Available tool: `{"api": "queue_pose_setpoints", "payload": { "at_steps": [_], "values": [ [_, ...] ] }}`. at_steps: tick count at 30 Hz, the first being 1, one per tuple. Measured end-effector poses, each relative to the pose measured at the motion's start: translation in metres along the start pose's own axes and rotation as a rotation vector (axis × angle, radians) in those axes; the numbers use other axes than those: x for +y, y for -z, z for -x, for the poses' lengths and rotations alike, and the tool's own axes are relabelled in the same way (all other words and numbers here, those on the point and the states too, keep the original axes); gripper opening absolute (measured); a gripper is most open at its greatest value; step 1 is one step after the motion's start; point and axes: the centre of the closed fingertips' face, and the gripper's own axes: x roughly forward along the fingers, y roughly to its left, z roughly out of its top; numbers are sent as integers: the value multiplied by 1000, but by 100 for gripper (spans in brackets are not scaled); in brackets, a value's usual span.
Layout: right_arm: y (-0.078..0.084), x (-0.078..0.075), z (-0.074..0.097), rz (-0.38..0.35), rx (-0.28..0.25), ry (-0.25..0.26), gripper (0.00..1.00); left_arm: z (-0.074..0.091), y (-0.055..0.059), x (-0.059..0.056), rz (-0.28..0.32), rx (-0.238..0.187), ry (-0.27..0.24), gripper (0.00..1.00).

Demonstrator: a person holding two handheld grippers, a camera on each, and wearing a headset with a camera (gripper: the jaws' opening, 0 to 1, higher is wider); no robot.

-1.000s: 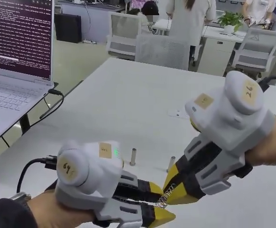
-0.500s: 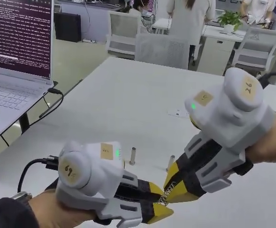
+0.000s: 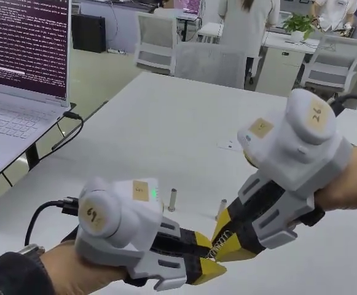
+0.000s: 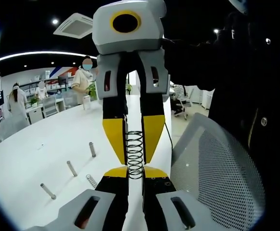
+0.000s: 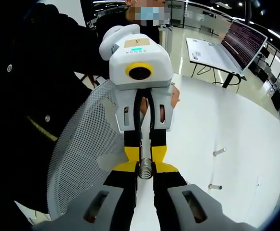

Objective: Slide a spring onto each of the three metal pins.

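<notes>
One spring [image 3: 217, 246] spans the gap between my two grippers, which meet tip to tip low over the white table [image 3: 166, 135]. My left gripper [image 3: 212, 263] is shut on its lower end [image 4: 135, 171]. My right gripper [image 3: 225, 249] is shut on the coils higher up [image 4: 135, 144]. In the right gripper view the spring [image 5: 145, 169] shows end-on between that gripper's yellow tips [image 5: 145, 168]. Three upright metal pins [image 4: 92, 149] [image 4: 71, 168] [image 4: 47, 190] stand bare on the table; two of them [image 3: 172, 200] [image 3: 221, 209] show just beyond the grippers. A second spring [image 4: 91, 181] lies loose near the pins.
An open laptop [image 3: 18, 74] with a cable [image 3: 67, 132] sits off the table's left edge. A grey mesh chair [image 4: 217, 178] stands close behind the grippers. Office chairs, desks and people are far back. Bare tabletop stretches beyond the pins.
Both grippers stay tip to tip on the spring, barely shifted. The spring now stands a little steeper between them. The head camera has dipped slightly.
</notes>
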Motion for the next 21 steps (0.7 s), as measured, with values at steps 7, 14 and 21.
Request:
{"api": "queue_pose_setpoints", "payload": {
  "at_steps": [7, 14, 21],
  "values": [
    [1, 0, -1, 3, 10, -1, 9, -2, -2, 0, 3, -1, 4, 2],
    [3, 0, -1, 13, 19, 1, 8, -3, -2, 0, 0, -6, 2, 3],
    [4, -2, 1, 18, 28, 11, 8, -3, -2, 1, 17, -3, -2, 4]
  ]
}}
